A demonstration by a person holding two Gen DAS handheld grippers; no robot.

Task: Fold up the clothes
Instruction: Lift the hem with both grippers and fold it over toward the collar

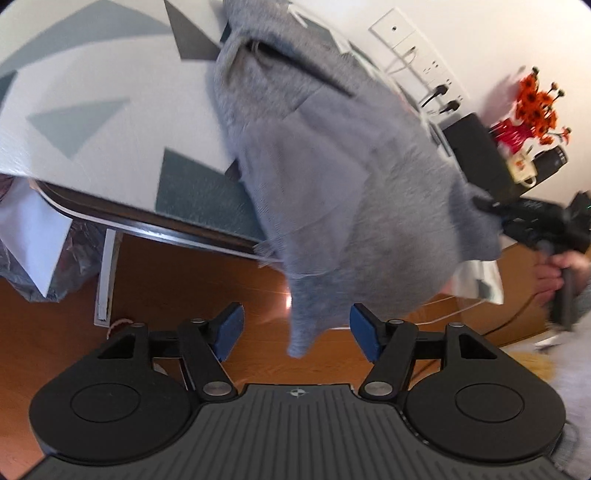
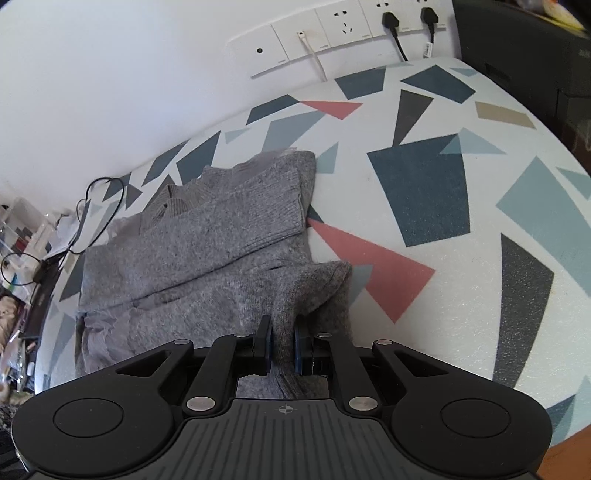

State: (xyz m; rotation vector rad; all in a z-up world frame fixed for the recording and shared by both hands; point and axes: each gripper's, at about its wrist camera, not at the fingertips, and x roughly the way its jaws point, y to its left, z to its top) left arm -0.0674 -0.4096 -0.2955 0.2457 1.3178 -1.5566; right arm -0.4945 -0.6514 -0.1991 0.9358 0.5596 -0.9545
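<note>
Patterned tablecloth (image 2: 424, 192), wall sockets (image 2: 343, 26), orange flowers (image 1: 539, 103).

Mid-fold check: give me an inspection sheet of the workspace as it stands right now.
Surface: table under a geometric-print cloth.
Job's things: grey sweater, partly folded, a corner hanging off the table's edge.
Clutter: black box, red vase of orange flowers, mug.
Grippers: left hand-held gripper open, sweater corner dangling between its fingers; right hand-held gripper shut on the sweater.
Cables: two black plugs in the wall sockets; loose black wire at the table's far end.
Surroundings: white wall, wooden floor.
</note>
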